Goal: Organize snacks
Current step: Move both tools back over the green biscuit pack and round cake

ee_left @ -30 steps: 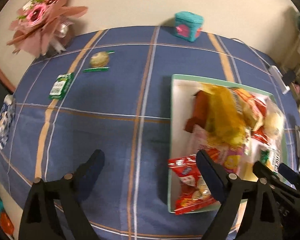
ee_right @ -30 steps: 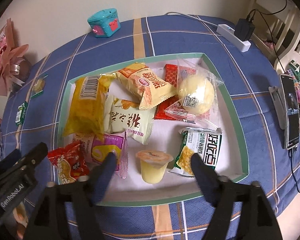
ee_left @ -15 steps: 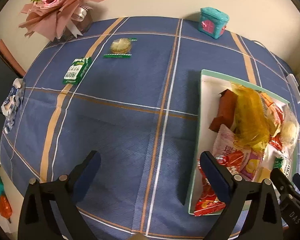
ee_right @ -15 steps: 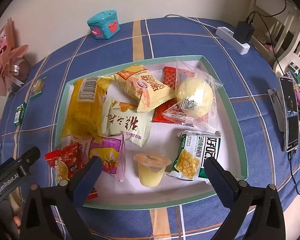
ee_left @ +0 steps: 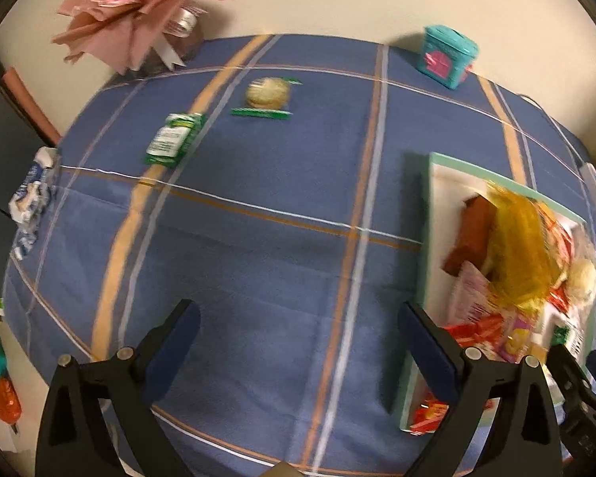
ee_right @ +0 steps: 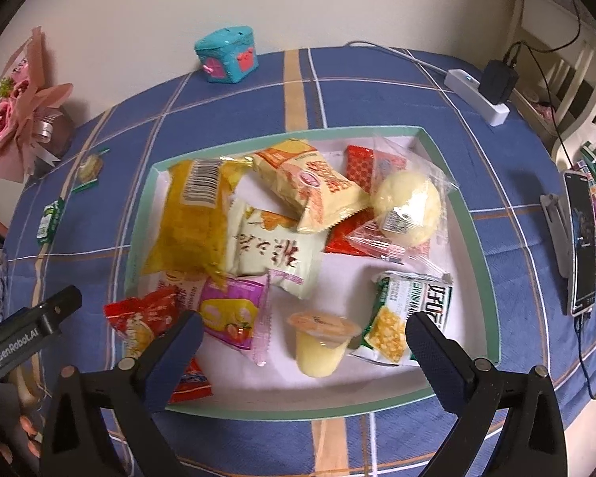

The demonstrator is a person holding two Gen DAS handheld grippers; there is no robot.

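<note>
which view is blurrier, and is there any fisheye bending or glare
Left wrist view: motion-smeared, worst on the snacks in the tray; table edges bow. Right wrist view: sharp, barcode on the yellow bag readable, slight glare on the bun wrapper; same bowing, dark corners.

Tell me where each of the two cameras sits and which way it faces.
Left wrist: on the left gripper, open, facing the blue plaid tablecloth with loose packets; the right gripper shows at lower right.
Right wrist: on the right gripper, open, above the green-rimmed white tray of snacks.
Shared: tray, teal toy box, pink bouquet.
</note>
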